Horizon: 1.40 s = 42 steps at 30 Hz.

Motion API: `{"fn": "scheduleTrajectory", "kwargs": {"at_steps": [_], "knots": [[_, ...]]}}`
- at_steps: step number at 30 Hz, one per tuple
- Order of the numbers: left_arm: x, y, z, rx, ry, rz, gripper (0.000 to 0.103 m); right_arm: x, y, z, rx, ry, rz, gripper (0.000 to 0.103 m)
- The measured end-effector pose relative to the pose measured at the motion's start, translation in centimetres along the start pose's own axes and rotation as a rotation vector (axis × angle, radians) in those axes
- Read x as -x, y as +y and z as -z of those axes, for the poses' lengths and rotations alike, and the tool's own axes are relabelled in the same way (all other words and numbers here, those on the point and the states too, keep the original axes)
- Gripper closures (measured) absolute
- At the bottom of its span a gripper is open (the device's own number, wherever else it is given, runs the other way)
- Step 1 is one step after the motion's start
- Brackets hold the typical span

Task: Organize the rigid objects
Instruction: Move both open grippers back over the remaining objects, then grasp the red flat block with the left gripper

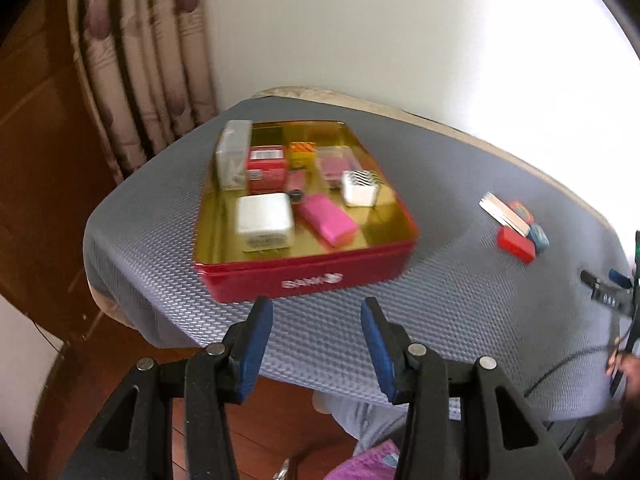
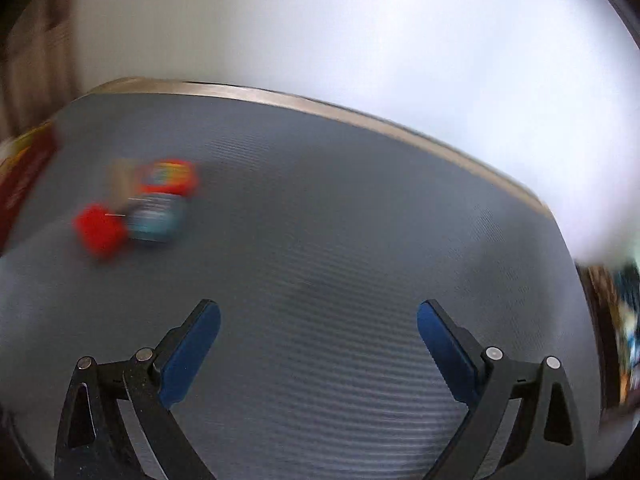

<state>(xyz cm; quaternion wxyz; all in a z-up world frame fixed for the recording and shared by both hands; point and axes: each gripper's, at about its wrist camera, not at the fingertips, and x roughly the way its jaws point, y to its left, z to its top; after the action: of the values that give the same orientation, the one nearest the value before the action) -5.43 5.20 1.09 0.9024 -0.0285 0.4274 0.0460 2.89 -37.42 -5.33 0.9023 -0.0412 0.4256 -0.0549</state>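
Observation:
A red tin point(image 1: 308, 276) with a gold inside stands on the grey mat and holds several small boxes, among them a white box point(image 1: 264, 220), a pink block point(image 1: 328, 220) and a red box point(image 1: 266, 168). A small cluster lies to its right: a red block point(image 1: 516, 243), a blue-grey piece point(image 1: 538, 236) and a white flat strip point(image 1: 502, 212). My left gripper point(image 1: 318, 316) is open and empty, just in front of the tin. My right gripper point(image 2: 318, 320) is open and empty over bare mat; the blurred cluster, with the red block point(image 2: 100, 228), lies far left of it.
The grey textured mat point(image 1: 440, 300) covers a small table with a beige rim, set against a white wall. Curtains point(image 1: 140, 60) and a wooden floor lie to the left. The right gripper's body shows at the left wrist view's right edge point(image 1: 616, 292). The tin's edge shows at far left point(image 2: 24, 168).

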Motion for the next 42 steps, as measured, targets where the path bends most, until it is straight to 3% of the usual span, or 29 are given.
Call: {"fn": "scheduleTrajectory", "kwargs": {"at_steps": [2,4,6,10,18,22,24,29,42], "knots": [[0.1,-1.6,0.0,-0.030,0.000,-0.001,0.056,-1.7,-2.6,0.6,-0.061,0.047,0.044,0.001],[0.0,-2.9,-0.2,-0.050,-0.001,0.006,0.056,-2.7,-4.7,0.8,-0.160,0.081,-0.036,0.001],[-0.3,-4.4,-0.6,-0.069,0.010,0.031,0.056,-3.3,-5.9,0.7,-0.226,0.105,-0.065,0.000],[-1.3,-7.7,-1.9,-0.121,0.020,0.076,0.056,-3.7,-5.7,0.3,-0.216,0.105,-0.047,0.000],[-5.6,-14.8,-4.7,-0.201,0.118,0.175,0.055,-3.2,-5.7,0.6,-0.226,0.084,-0.068,0.000],[-7.0,-18.5,-5.8,-0.387,0.067,0.216,0.055,-3.0,-5.8,0.6,-0.231,0.072,-0.090,0.000],[-8.2,-19.7,-6.2,-0.462,0.111,0.274,0.055,-2.7,-6.8,1.1,-0.232,0.064,-0.104,0.000],[-10.6,-21.0,-7.8,-0.513,0.198,0.394,0.055,-2.6,-6.5,1.1,-0.227,0.053,-0.126,0.000],[-14.9,-21.9,-9.1,-0.499,0.308,0.479,0.055,-2.3,-6.5,1.2,-0.223,0.049,-0.147,0.000]]}}
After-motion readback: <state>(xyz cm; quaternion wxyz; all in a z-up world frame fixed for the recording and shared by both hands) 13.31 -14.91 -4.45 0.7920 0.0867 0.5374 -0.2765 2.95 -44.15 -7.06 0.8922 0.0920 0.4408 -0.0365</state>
